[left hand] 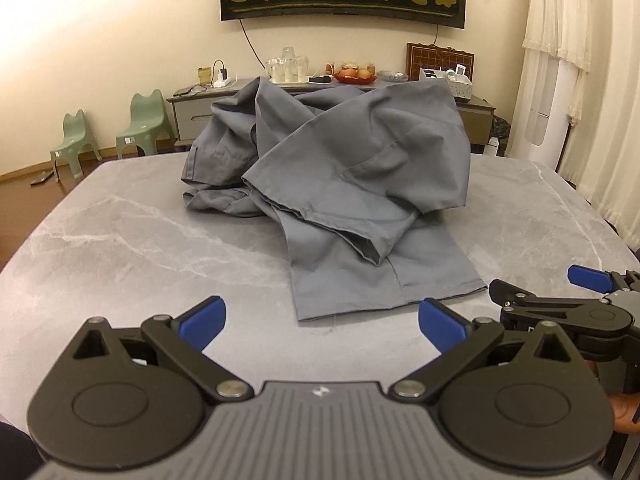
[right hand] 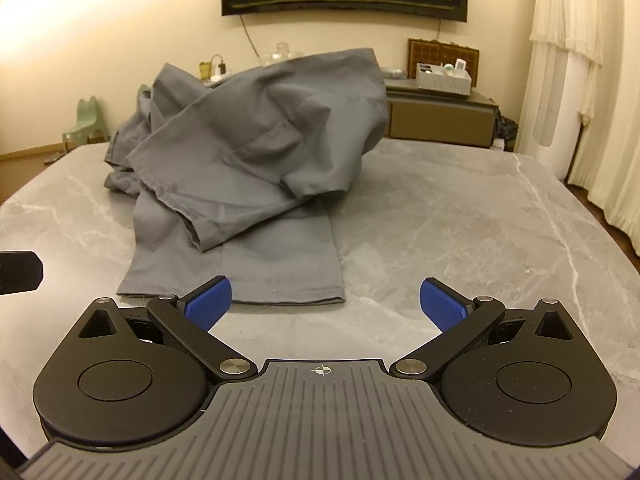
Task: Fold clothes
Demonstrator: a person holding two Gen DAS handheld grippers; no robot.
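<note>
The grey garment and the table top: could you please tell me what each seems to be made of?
The grey garment looks like thin, matte woven cloth: it creases sharply and shows stitched hems. The table top looks like polished grey marble or an imitation, with white veins and soft reflections.

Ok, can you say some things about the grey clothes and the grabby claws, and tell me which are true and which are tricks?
1. The grey garment lies in a crumpled heap. True.
2. The left gripper is squeezing the cloth. False: it is open and holds nothing.
3. The right gripper is open. True.
4. The garment sits on a wooden floor. False: it sits on a grey marbled table.
5. One flat part of the garment reaches toward the grippers. True.
</note>
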